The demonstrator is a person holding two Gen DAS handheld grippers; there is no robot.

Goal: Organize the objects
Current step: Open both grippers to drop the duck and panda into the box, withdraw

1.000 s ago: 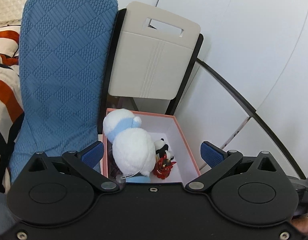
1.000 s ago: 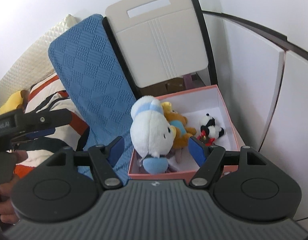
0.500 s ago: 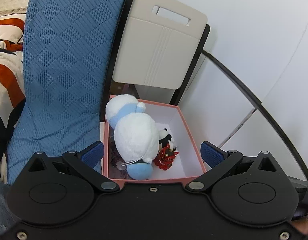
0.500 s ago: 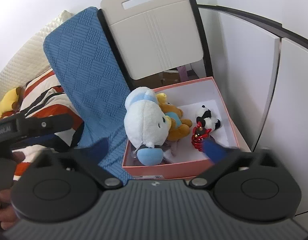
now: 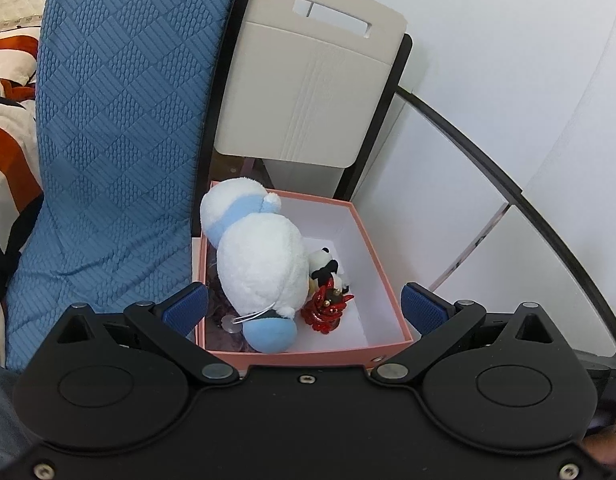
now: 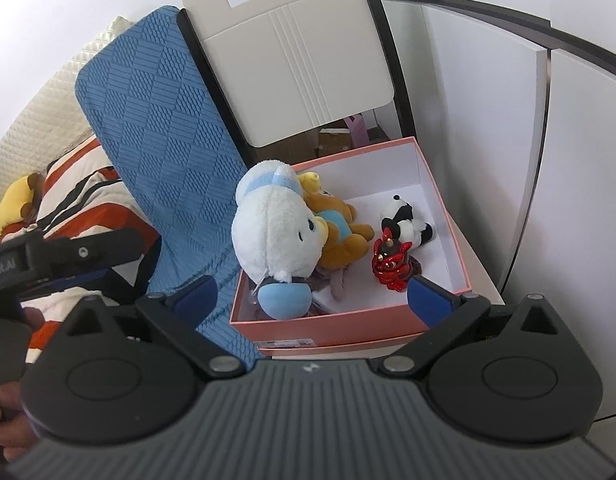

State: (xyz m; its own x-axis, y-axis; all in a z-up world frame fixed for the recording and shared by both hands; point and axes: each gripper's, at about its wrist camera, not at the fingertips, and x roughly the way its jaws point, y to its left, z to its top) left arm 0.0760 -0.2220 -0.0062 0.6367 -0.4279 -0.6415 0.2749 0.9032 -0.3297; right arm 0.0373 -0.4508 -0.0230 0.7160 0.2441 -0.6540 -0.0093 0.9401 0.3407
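Note:
A pink box (image 5: 382,264) (image 6: 340,326) holds a white and blue plush (image 5: 259,264) (image 6: 271,236), a brown bear (image 6: 340,236), a small panda (image 5: 323,266) (image 6: 406,226) and a shiny red figurine (image 5: 326,310) (image 6: 392,266). My left gripper (image 5: 303,308) is open and empty, above the box's near edge. My right gripper (image 6: 312,300) is open and empty, above and just in front of the box. The left gripper's fingers (image 6: 83,252) show at the left of the right wrist view.
A blue quilted cushion (image 5: 115,128) (image 6: 163,140) stands left of the box. A beige folding chair (image 5: 312,96) (image 6: 295,64) stands behind it. White cabinet panels (image 5: 508,120) are on the right. A striped blanket (image 6: 75,200) and a yellow plush (image 6: 11,208) lie far left.
Both grippers have pulled back and up from the box. The right gripper's fingers opened wider. The red figurine now lies in the box beside the panda.

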